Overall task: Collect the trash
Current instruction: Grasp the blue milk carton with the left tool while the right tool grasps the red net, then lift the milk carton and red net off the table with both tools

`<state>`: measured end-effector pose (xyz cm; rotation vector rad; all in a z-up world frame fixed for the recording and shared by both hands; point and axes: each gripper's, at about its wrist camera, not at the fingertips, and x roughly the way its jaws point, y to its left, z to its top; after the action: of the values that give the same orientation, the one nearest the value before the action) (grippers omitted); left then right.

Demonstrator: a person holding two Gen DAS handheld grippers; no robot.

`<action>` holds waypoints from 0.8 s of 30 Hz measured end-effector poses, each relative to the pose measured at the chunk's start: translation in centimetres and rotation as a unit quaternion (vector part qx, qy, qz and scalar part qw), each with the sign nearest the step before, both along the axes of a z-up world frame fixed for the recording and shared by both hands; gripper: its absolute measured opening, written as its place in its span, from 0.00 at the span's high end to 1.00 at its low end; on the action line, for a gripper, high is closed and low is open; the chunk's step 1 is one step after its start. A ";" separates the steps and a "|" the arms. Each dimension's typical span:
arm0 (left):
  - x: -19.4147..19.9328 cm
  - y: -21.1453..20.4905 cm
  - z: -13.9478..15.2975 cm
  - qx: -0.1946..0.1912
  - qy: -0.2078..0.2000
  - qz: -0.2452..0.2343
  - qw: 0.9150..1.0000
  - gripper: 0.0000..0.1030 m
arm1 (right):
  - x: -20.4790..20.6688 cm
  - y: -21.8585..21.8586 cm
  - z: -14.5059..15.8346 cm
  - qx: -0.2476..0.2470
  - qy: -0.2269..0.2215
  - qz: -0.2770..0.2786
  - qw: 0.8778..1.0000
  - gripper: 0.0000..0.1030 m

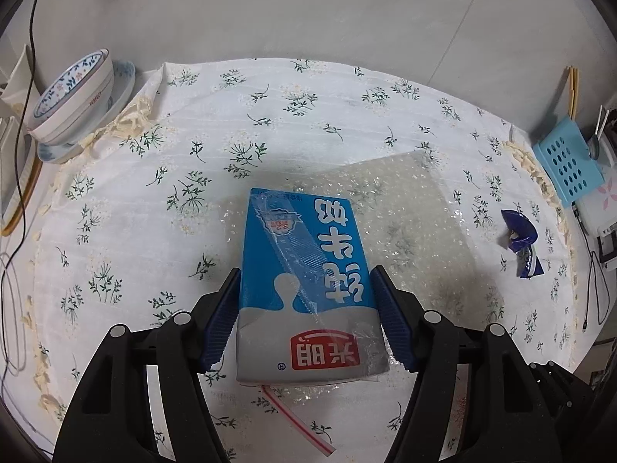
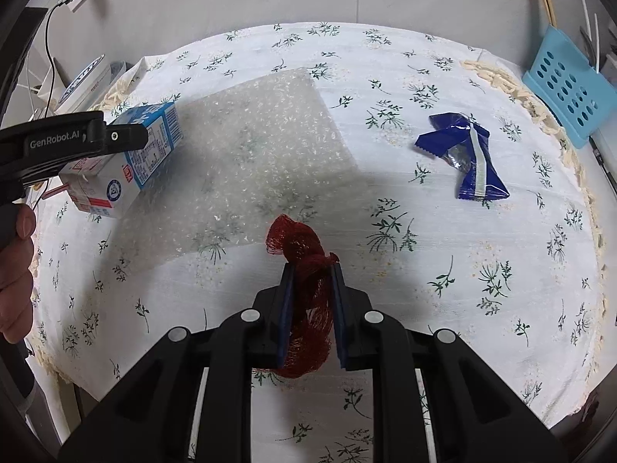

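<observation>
My left gripper [image 1: 306,316] is clamped on a blue-and-white milk carton [image 1: 306,281], its ribbed blue pads pressed against the carton's two long sides, and the carton hangs clear above the table. A wrapped straw is taped slantwise across its printed face, and a red-and-white straw [image 1: 295,414] sticks out from under its near end. My right gripper [image 2: 311,301] is clenched tight on a bunch of red mesh netting [image 2: 304,270], which bulges out past the fingertips and trails back between the pads. Below both lies a table under a white cloth [image 1: 154,231] printed with small green sprigs. A sheet of clear bubble wrap [image 2: 262,146] lies flat on the cloth, under and beyond the carton. Well apart to its right sits a crumpled dark blue snack wrapper [image 2: 468,154], torn open with silver foil showing inside. At the left edge of the table a floral bowl [image 1: 73,92] rests tilted on a matching plate [image 1: 123,85]; I cannot tell whether anything is in it. At the right edge stands a light blue perforated holder [image 1: 568,158] with chopsticks [image 1: 302,88] rising behind it. In the right wrist view, my left hand [image 2: 15,270] grips the black handle.
</observation>
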<state>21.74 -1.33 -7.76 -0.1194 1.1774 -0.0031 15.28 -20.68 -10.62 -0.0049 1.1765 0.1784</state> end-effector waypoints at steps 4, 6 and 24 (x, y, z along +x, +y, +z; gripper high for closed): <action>-0.6 -0.1 0.4 -0.001 -0.004 0.001 1.000 0.37 | -0.4 -0.4 0.4 0.002 -0.005 -0.003 1.000 0.83; -1.0 -0.1 0.7 -0.001 -0.005 0.000 1.000 0.37 | -0.6 -0.7 0.6 0.001 -0.007 -0.003 1.000 0.83; -5.0 -1.3 2.6 -0.009 -0.021 -0.005 1.000 0.37 | -3.2 -3.2 2.7 0.000 -0.028 -0.014 1.000 0.83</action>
<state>16.70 -2.64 -5.17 -0.1290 1.1365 -0.0247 12.09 -23.92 -7.87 0.0059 1.1199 0.1522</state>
